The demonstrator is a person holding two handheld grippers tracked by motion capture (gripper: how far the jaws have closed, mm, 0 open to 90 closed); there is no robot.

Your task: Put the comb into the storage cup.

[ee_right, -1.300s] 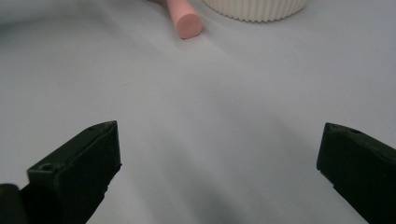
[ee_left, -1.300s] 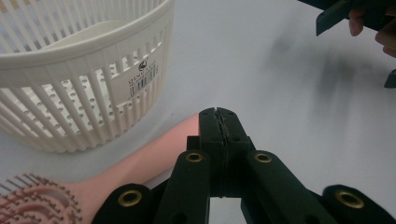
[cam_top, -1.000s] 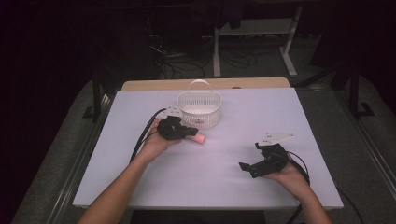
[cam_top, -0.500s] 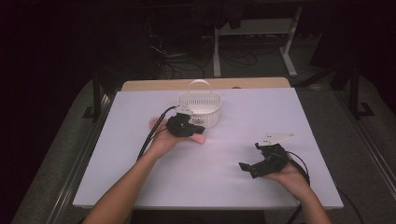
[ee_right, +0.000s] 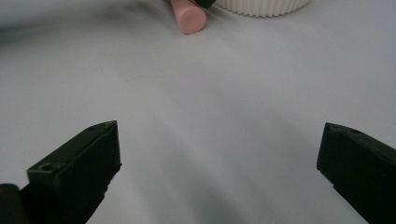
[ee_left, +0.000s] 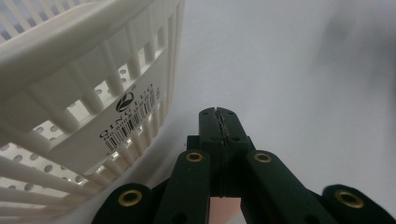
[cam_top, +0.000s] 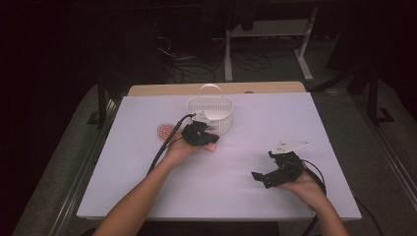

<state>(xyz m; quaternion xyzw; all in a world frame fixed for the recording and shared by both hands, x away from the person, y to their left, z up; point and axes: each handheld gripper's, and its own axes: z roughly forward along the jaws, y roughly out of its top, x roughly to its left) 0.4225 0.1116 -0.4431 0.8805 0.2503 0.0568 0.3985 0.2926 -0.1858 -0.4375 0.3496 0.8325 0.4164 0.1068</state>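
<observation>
My left gripper [cam_top: 207, 132] lies low on the white table, its tips close to the front wall of a white slotted basket [cam_top: 210, 110]. In the left gripper view its jaws are pressed together [ee_left: 218, 112] with nothing between the tips, the basket wall [ee_left: 70, 93] is just to their left, and a pink surface [ee_left: 224, 210] shows beneath them. A pink cylinder end [cam_top: 212, 146] pokes out from under that gripper, and a pink round disc [cam_top: 167, 131] lies left of the hand. My right gripper [cam_top: 259, 178] rests at the front right, with its jaws wide apart [ee_right: 219, 140] and empty.
The right gripper view looks across bare table to the pink cylinder end [ee_right: 189, 18] and the basket's base [ee_right: 261, 5]. A wooden strip [cam_top: 216, 88] borders the table's far edge. Cables trail from both grippers toward the front.
My left hand has slid right toward the basket, which uncovered the pink round disc at its left. The pink cylinder end and my right gripper have stayed put.
</observation>
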